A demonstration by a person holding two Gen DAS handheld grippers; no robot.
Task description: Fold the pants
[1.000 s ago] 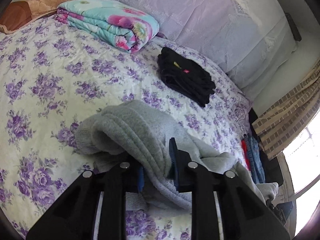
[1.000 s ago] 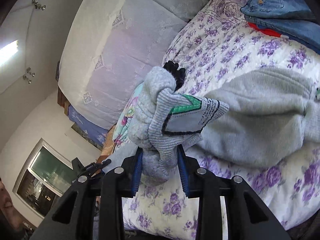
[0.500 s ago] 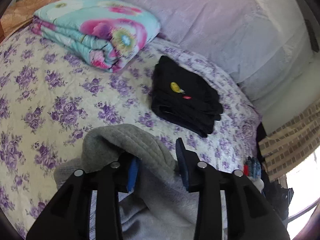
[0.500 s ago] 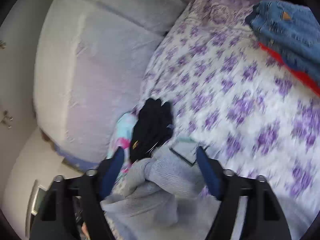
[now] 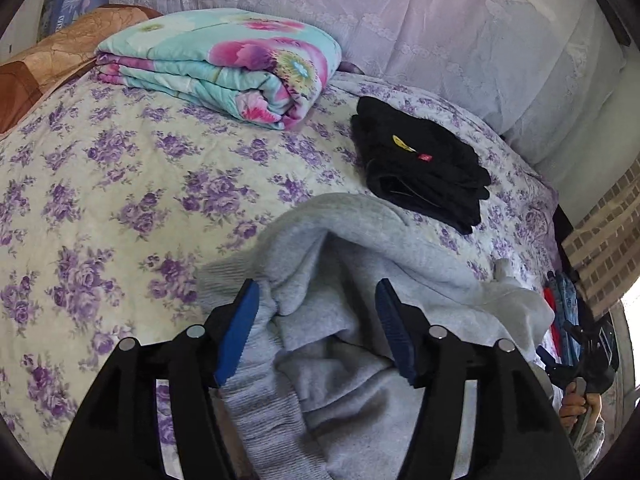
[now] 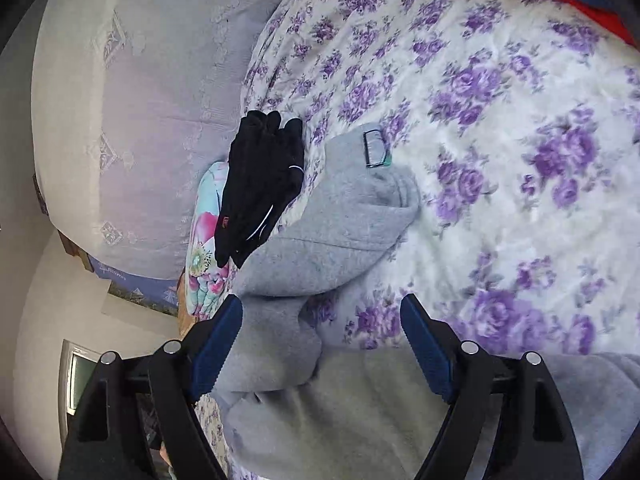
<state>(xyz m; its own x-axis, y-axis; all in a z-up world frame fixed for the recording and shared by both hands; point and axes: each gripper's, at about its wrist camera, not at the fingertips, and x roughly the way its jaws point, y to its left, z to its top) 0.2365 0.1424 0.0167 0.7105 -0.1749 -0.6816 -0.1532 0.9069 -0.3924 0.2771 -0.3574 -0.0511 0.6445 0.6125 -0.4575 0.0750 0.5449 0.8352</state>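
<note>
Grey sweatpants (image 5: 360, 264) lie in a loose, rumpled heap on the purple-flowered bedspread (image 5: 120, 184). My left gripper (image 5: 316, 320) is open, its blue pads on either side of a fold of the grey cloth without pinching it. In the right wrist view the grey pants (image 6: 336, 232) show a label patch near their top edge. My right gripper (image 6: 320, 340) is open just above the pants and holds nothing.
A folded black garment (image 5: 420, 176) lies just beyond the pants, and also shows in the right wrist view (image 6: 260, 184). A folded floral blanket (image 5: 224, 64) sits by the lilac headboard (image 5: 400, 20). Folded jeans and red cloth (image 5: 560, 312) lie at the bed's right edge.
Both grippers were shut on the grey pants a second ago and have opened. The pants have dropped onto the bed next to the black garment.
</note>
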